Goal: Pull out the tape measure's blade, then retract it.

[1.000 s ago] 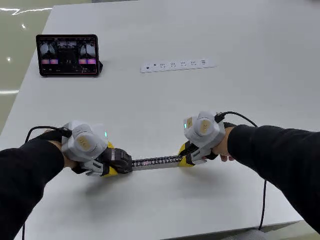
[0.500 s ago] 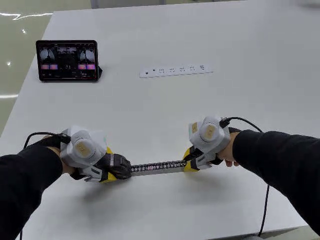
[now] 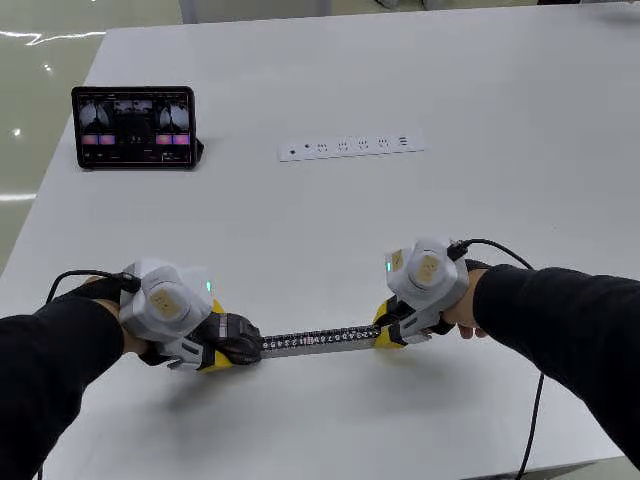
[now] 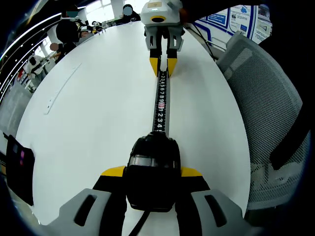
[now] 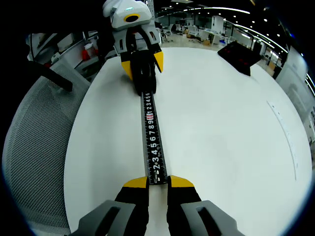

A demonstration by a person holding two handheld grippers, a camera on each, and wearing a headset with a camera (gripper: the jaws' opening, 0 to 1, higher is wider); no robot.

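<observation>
Tape measure, clamped and partly hidden by the left gripper, stretches its blade along the table's near edge into the right gripper's pinch.

Desk: white, broad | floor: pale and glossy, light is reflected on it left of the desk | grey mesh chair: is set beside the desk | ceiling strip lights: are lit over open office

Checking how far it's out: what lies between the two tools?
The tape measure's blade, stretched from the case in the left tool to the right tool pinching its tip; clearest in the head view.
</observation>
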